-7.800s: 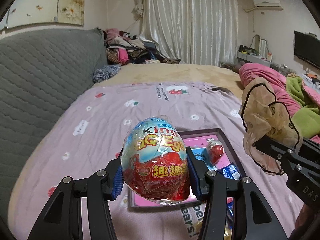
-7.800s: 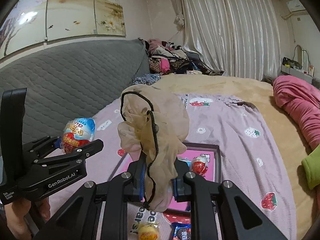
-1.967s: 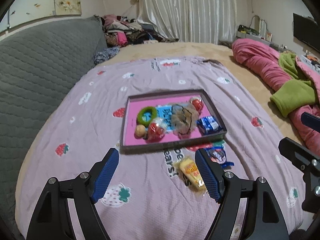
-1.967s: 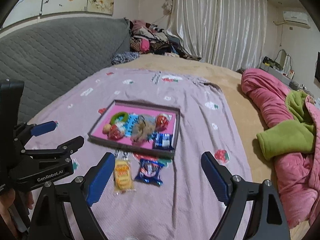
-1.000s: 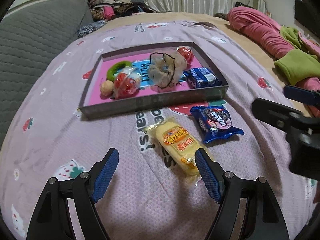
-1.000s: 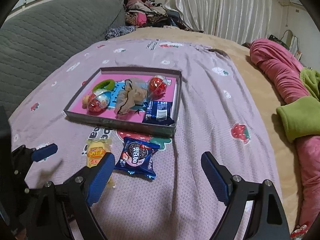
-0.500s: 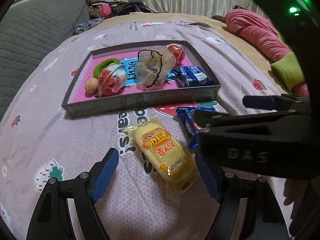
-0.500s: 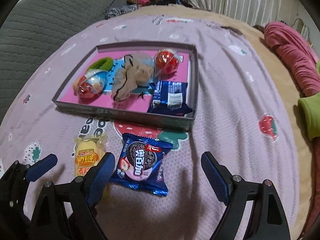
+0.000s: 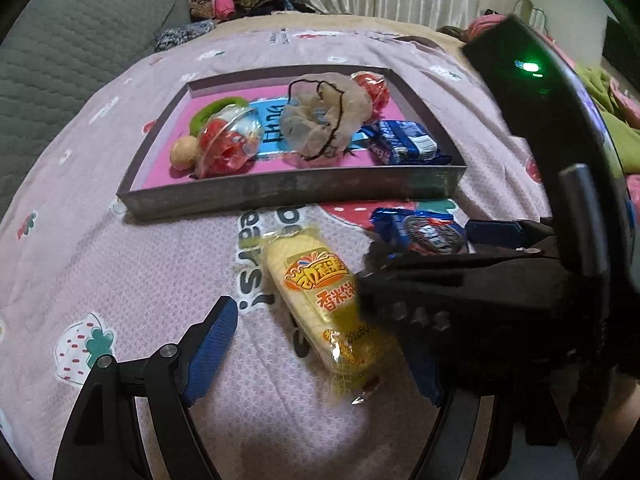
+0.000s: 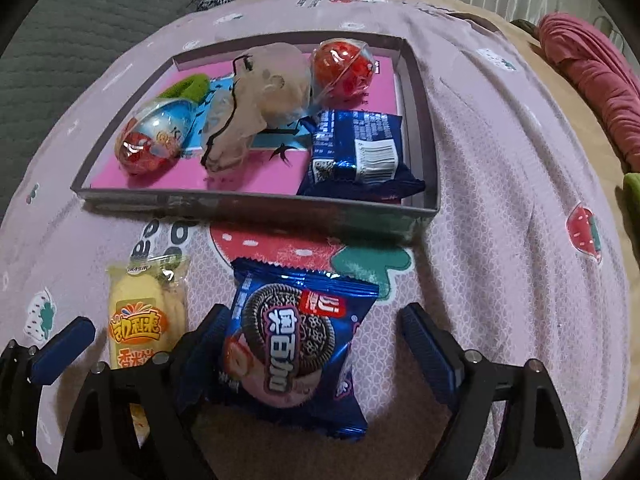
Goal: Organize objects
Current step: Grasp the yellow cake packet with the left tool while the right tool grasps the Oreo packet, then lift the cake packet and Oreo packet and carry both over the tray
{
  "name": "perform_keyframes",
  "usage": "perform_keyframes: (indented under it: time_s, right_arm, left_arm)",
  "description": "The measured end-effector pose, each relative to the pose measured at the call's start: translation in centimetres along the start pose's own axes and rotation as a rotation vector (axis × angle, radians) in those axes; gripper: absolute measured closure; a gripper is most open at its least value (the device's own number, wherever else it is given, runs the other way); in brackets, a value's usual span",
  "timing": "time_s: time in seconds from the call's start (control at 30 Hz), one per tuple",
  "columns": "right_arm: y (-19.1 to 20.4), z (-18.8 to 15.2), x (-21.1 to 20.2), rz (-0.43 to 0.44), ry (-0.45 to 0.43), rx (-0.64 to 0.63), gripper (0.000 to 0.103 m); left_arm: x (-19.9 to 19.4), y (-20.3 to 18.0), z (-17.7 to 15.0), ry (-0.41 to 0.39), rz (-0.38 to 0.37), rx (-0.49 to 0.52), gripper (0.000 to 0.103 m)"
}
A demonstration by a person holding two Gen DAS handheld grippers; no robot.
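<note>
**Both grippers spread wide over the two loose snack packets**

Your right gripper (image 10: pixel 316 344) has its jaws wide apart at the bottom of the right wrist view. The blue cookie packet (image 10: pixel 298 344) lies flat on the bedspread between them. The left blue pad (image 10: pixel 210 336) sits just beside the packet's edge; you cannot tell whether it touches. The right pad stands clear of the packet. Nothing is gripped.

Your left gripper (image 9: pixel 320 354) is likewise wide open at the bottom of the left wrist view. Its left blue pad (image 9: pixel 210 350) shows plainly; the right one is largely hidden behind the body of the right gripper, which fills the right side of that frame. The yellow cake packet (image 9: pixel 324 300) lies between the jaws, tilted toward lower right, apart from the visible pad.

In the right wrist view the yellow packet lies just left of the cookie packet. Both rest on the pink strawberry-print bedspread (image 10: pixel 500 240), near the front wall of the grey tray (image 10: pixel 256 204).

Inside the tray, in the upper half of each frame:
- a second blue packet (image 10: pixel 356 152) at the right front corner;
- a beige drawstring pouch (image 10: pixel 260 100) at centre;
- a red ball in clear wrap (image 10: pixel 344 68) at the back right;
- a foil-wrapped egg (image 10: pixel 154 140) at the left;
- a green ring (image 10: pixel 190 86) behind the egg.
</note>
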State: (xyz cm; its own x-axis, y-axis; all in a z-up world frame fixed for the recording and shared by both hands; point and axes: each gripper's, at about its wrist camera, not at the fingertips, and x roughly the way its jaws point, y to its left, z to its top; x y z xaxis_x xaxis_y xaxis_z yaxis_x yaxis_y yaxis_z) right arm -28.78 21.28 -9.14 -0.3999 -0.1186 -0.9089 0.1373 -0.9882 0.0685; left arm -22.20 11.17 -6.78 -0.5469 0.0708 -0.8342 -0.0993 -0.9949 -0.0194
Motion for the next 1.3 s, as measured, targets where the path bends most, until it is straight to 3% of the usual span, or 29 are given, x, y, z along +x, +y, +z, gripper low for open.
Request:
perform_keyframes:
  time_s: [0.17,0.27,0.37,0.4,0.43,0.5,0.73,1.03,1.3]
  right_arm:
    - [-0.6,0.2,-0.3,0.024,-0.020,-0.008,0.050]
    - [-0.9,0.1,-0.3,0.026,-0.027,-0.015,0.050]
    - [-0.8,0.0,-0.5,0.022,-0.040,-0.026,0.051]
    - [-0.8,-0.1,-0.6,0.022,-0.044,-0.026,0.051]
    - [-0.8,-0.1,-0.7,0.019,-0.047,-0.028,0.051]
    - [-0.8,-0.3,-1.0,0.018,-0.054,-0.030,0.051]
    - [-0.2,-1.2,-2.6,0.014,-0.098,-0.074,0.051]
    - [0.5,-2.2,-4.8,0.025,-0.124,-0.075,0.051]
    - [1.3,-2.7,-8.4,0.022,-0.170,-0.085,0.051]
  left_arm:
    - [0.7,0.8,0.0,0.034,-0.011,-0.025,0.023]
    - [1.2,0.8,0.1,0.056,-0.020,-0.025,0.024]
    - [1.2,0.8,0.4,0.061,-0.013,-0.031,0.042]
    - [1.2,0.8,0.5,0.065,-0.018,-0.033,0.055]
    - [1.2,0.6,0.6,0.071,-0.013,-0.033,0.058]
    - [1.1,0.4,0.8,0.073,0.006,-0.020,0.058]
    - [0.8,2.3,0.4,0.059,-0.061,-0.064,0.065]
    - [-0.8,3.6,-0.1,0.026,-0.022,-0.055,0.065]
    - [-4.8,4.8,0.3,-0.041,0.009,-0.054,0.065]
